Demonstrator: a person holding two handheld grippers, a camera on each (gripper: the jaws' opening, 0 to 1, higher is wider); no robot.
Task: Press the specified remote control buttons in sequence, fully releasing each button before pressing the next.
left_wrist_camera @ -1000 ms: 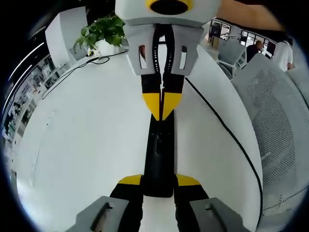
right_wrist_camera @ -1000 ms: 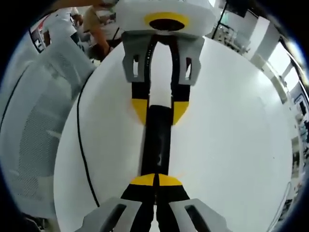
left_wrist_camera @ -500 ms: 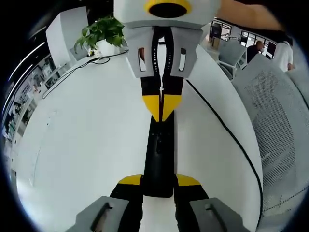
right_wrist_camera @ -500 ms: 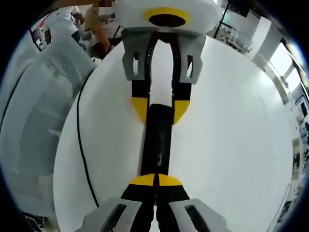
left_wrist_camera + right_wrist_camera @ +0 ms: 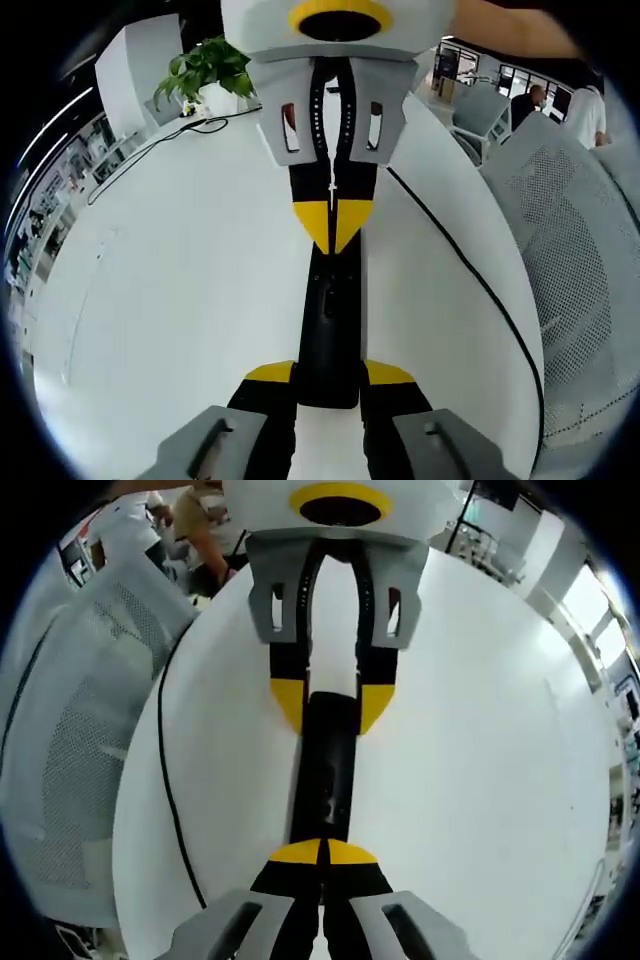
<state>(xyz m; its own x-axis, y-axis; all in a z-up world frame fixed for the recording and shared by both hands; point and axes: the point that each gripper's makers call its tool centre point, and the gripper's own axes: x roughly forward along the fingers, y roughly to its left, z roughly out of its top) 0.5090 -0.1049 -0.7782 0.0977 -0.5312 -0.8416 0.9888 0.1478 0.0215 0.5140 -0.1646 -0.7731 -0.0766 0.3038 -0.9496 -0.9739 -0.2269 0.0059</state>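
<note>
Bright, even daylight is flooding both views, washing the white table (image 5: pixel 180 300) nearly to blank and leaving only faint, soft shadows on it. Windows (image 5: pixel 600 610) along the far wall are glaring close to pure white. The fisheye lenses are bowing the table's edge and a black cable (image 5: pixel 470 270) into curves, while background detail is smearing toward the edges.

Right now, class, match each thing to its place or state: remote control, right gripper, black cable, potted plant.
Things:
1. remote control
2. right gripper
3. black cable
4. potted plant

Places or states:
A. jaws together, tips on the remote control
B. at the far end of the table
C. between the jaws of the left gripper
D. along the table's side, by the mesh chair

Pairs: 1-C, 2-A, 3-D, 4-B
</note>
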